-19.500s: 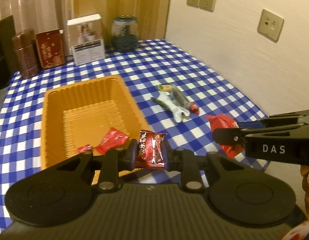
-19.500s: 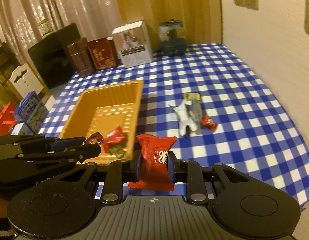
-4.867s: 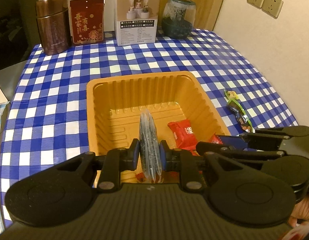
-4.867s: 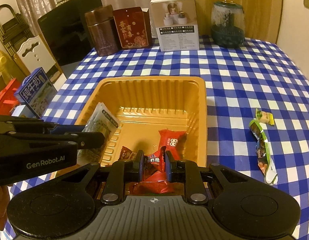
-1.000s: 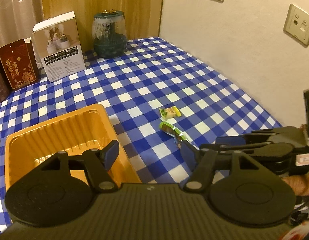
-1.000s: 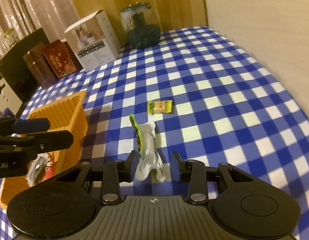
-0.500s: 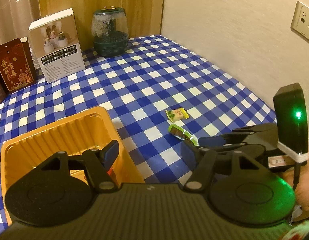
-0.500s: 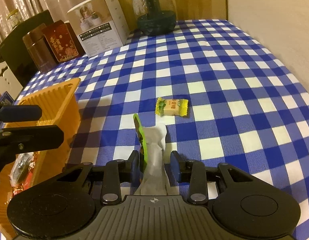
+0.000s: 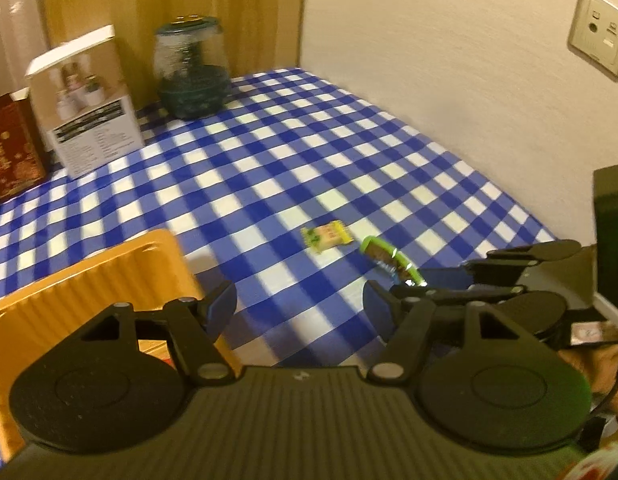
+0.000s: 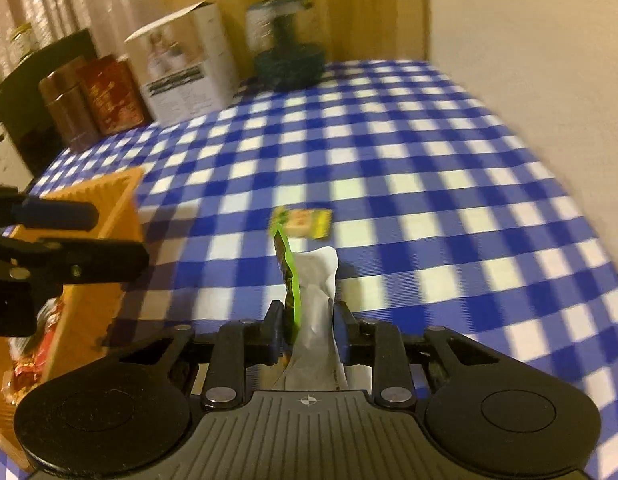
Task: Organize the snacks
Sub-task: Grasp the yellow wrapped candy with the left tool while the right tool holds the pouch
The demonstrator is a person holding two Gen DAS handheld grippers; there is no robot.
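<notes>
Right wrist view: right tool (image 10: pixel 307 330) has just been closing its jaws and is clenched on the green-edged snack packet (image 10: pixel 309 292), which stands upright between the pads, over the blue checked surface (image 10: pixel 449 208). Small yellow candy (image 10: pixel 305 222) lies on the cloth just beyond the packet tip. Orange tray (image 10: pixel 89 264) at left, red wrappers inside it. Left wrist view: left tool (image 9: pixel 299 306) released, jaws wide apart, nothing between them, over the tray's right rim (image 9: pixel 109 276). Same candy (image 9: pixel 326 236) and packet end (image 9: pixel 391 258) lie right of the tray. White box (image 9: pixel 85 100), dark jar (image 9: pixel 193 74) at the back.
</notes>
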